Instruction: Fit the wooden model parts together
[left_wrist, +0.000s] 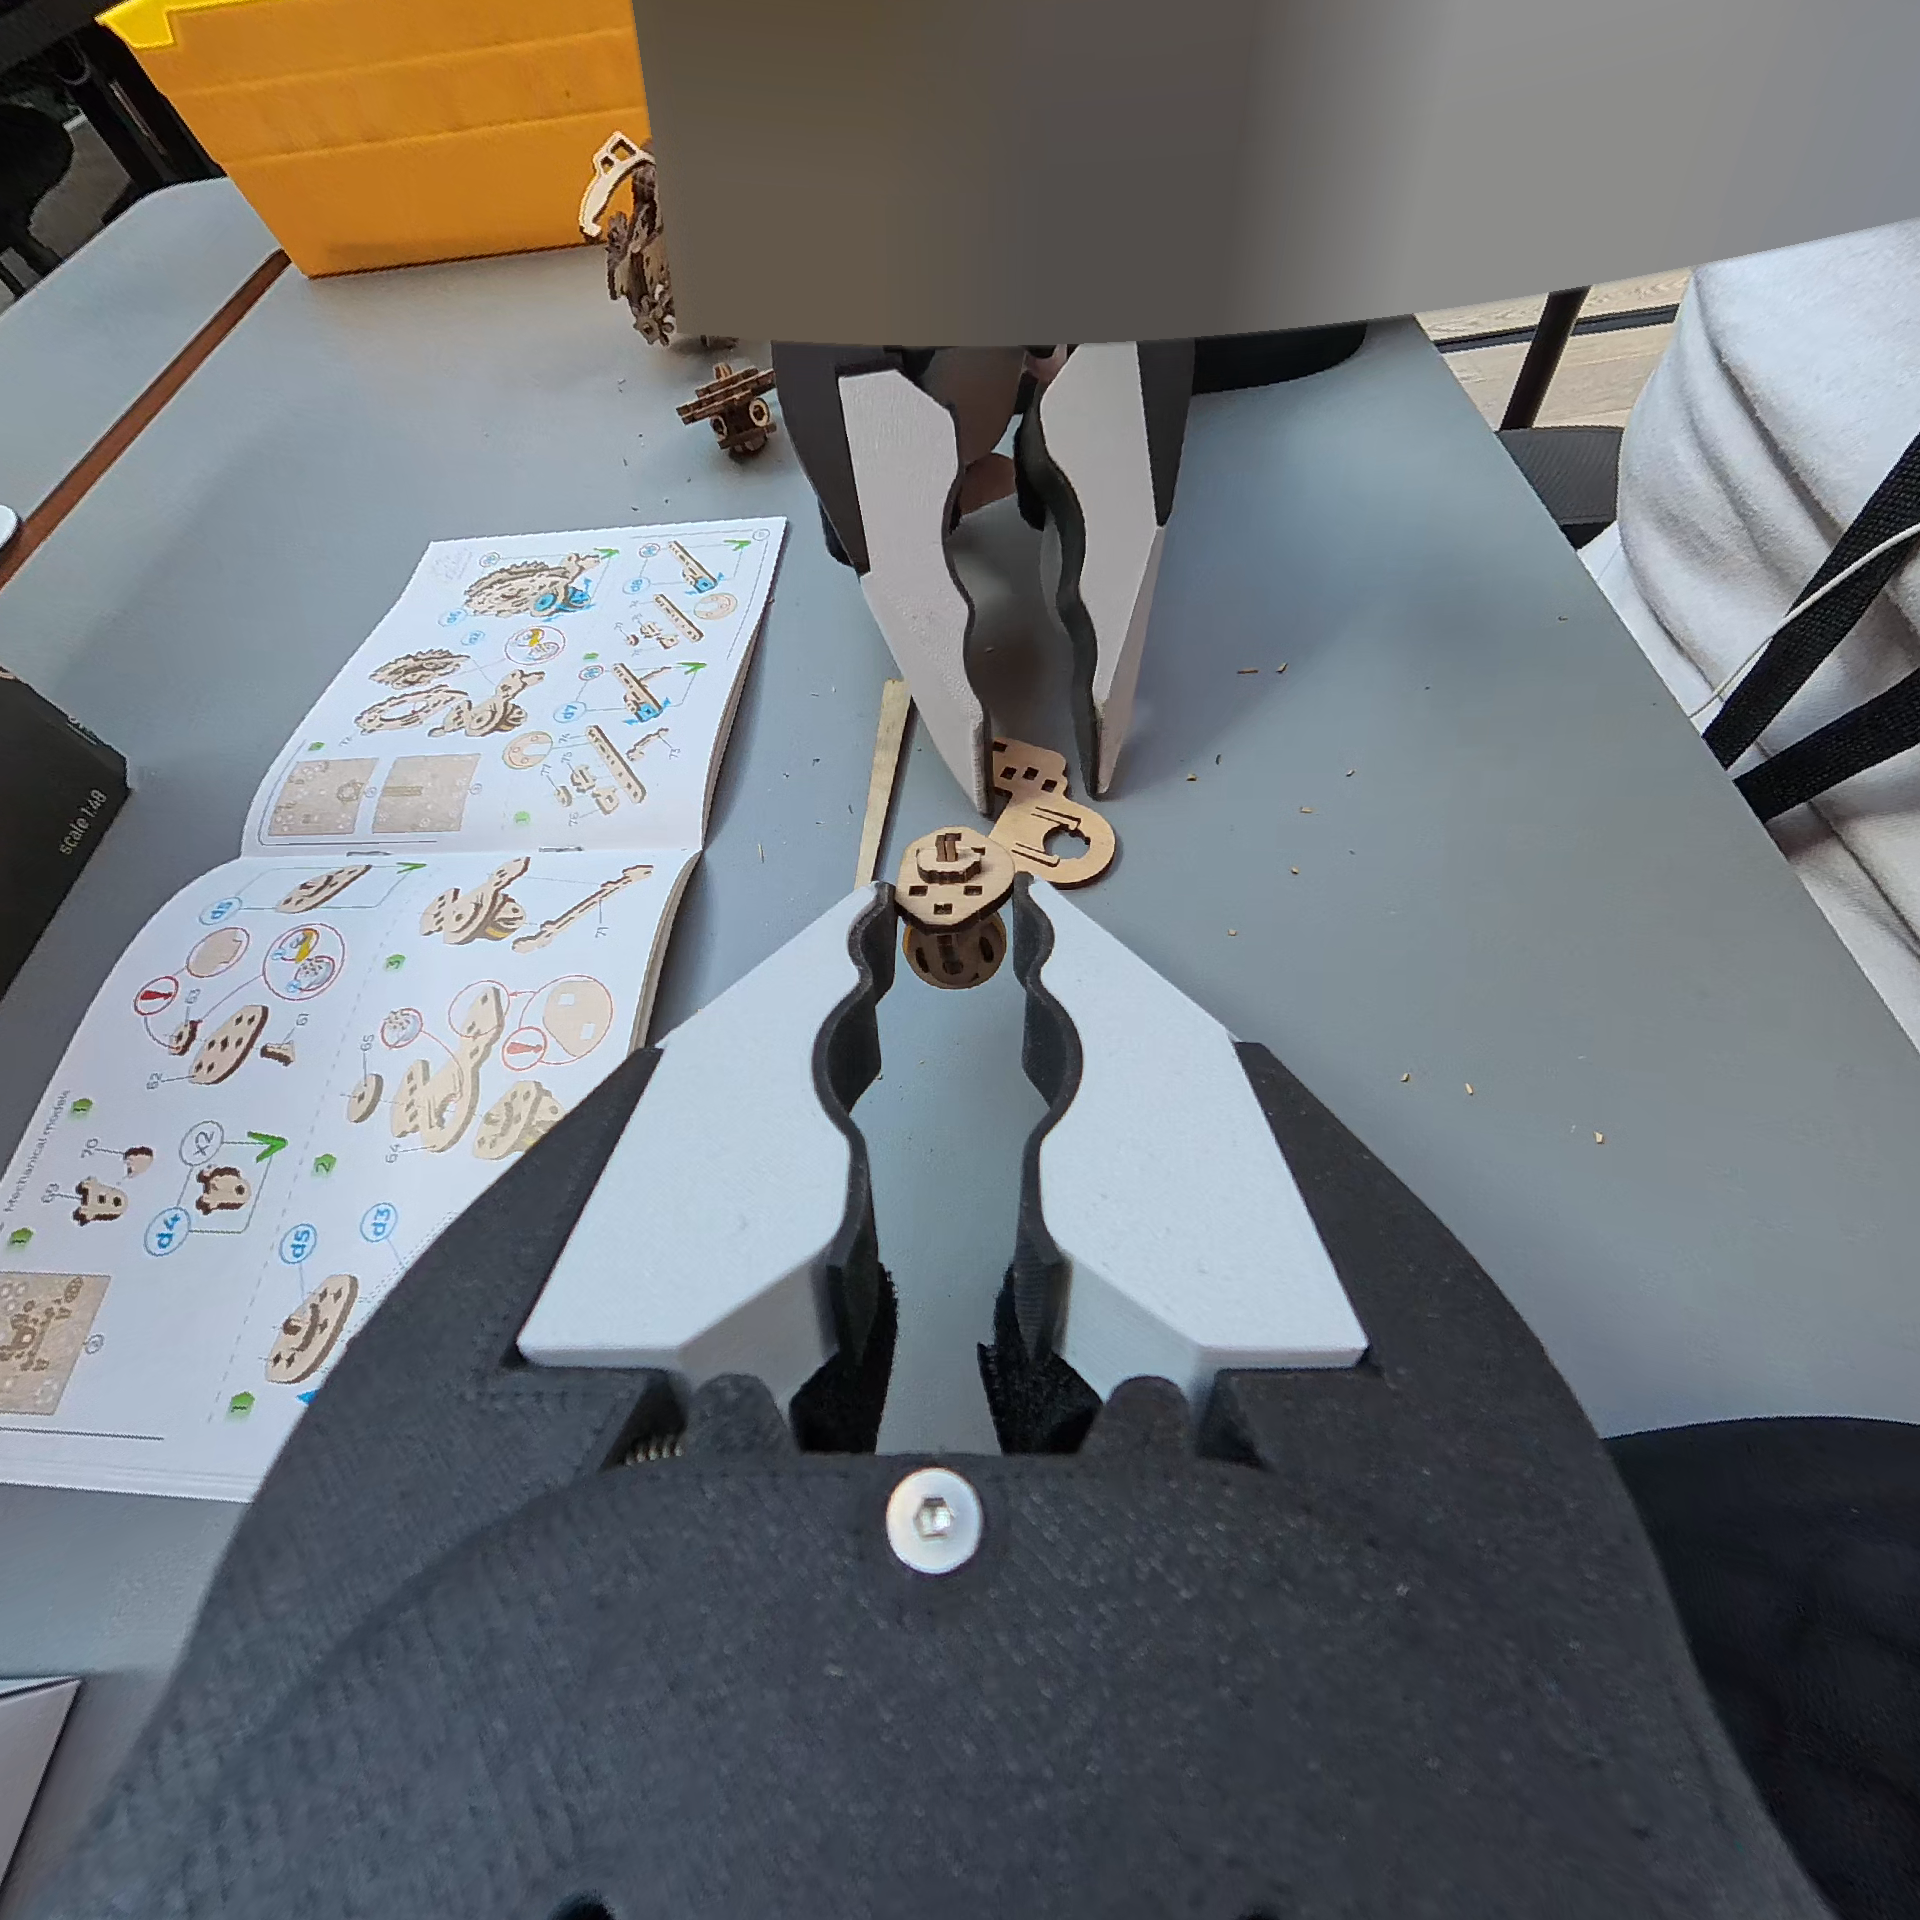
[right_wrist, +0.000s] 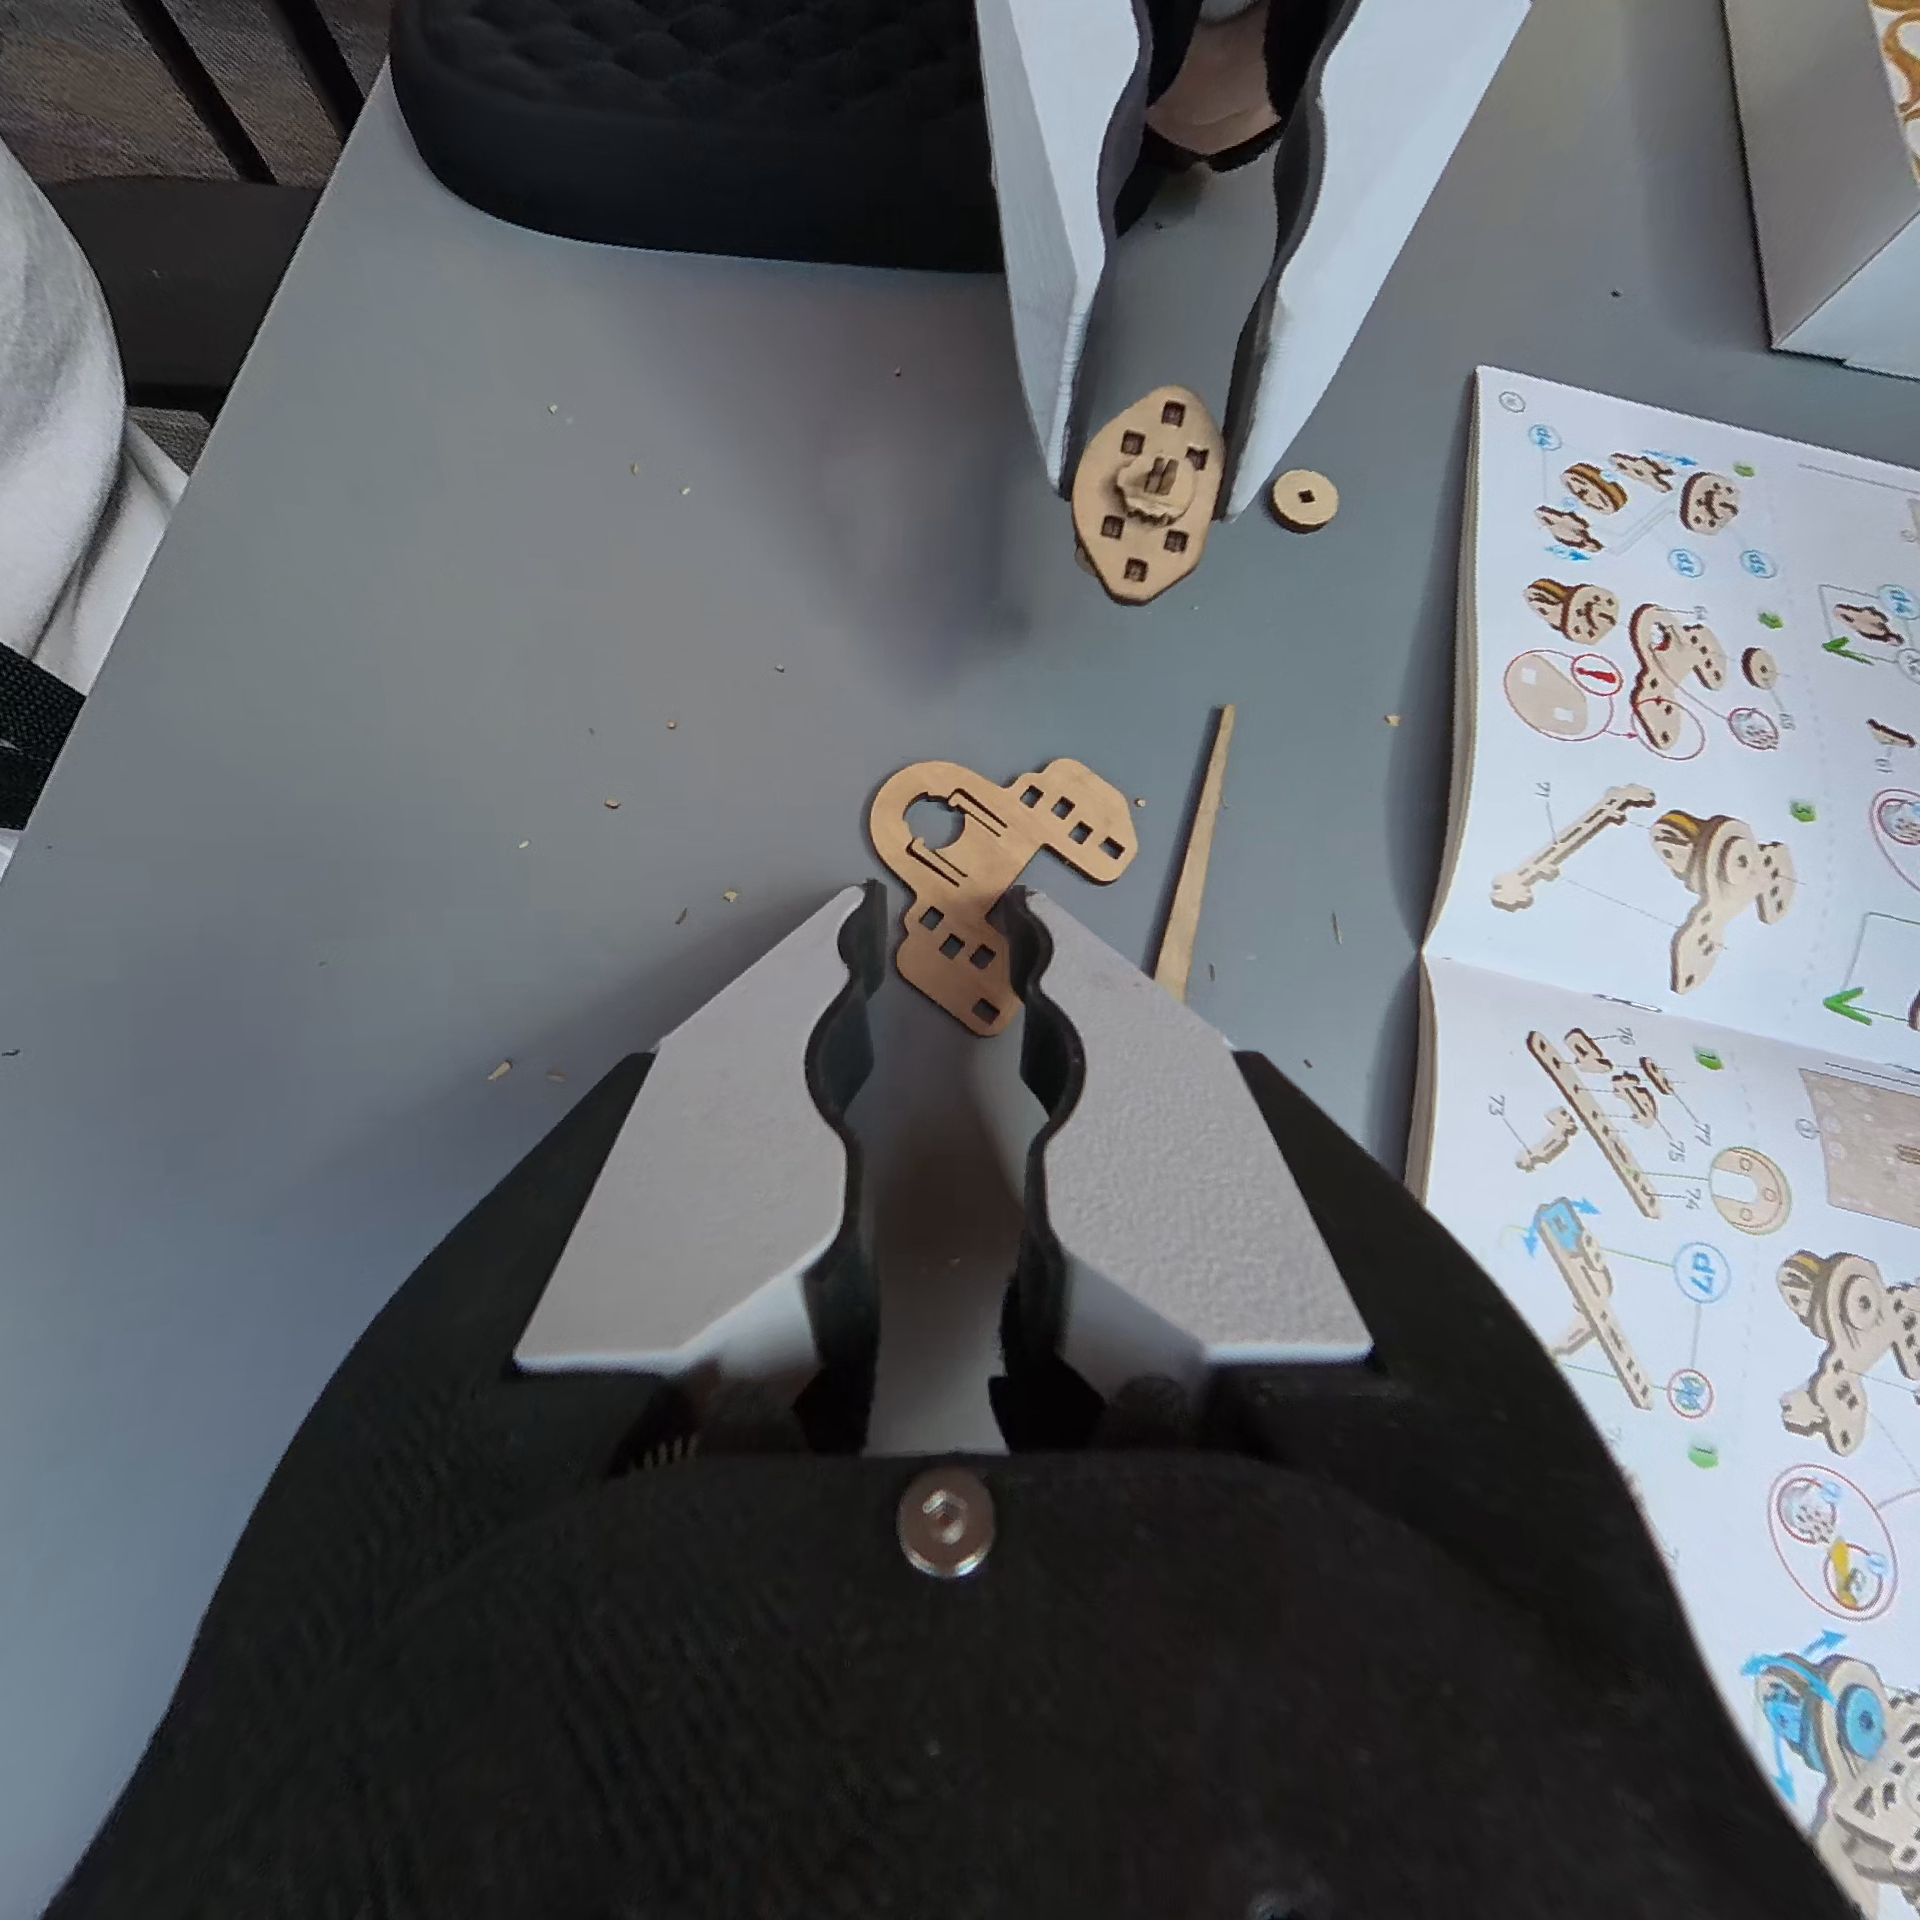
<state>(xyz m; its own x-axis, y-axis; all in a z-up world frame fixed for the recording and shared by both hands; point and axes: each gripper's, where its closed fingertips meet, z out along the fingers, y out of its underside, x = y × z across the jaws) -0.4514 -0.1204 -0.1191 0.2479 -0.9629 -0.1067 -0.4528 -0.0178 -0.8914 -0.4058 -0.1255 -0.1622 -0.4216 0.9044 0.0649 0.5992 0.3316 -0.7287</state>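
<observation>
Left tongs (left_wrist: 954, 902) pinch the hub (left_wrist: 952, 881) above the bench (left_wrist: 1351, 987). Right tongs (right_wrist: 948, 904) straddle the flat plate (right_wrist: 992, 862) lying there, jaws apart, perhaps touching. Thin plate may slide or tilt under closing jaws, I think.

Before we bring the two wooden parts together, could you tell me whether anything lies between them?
Nothing visible does. The oval assembly in the left gripper and the flat plate at the right gripper have only bare table between them; the stick lies aside.
</observation>
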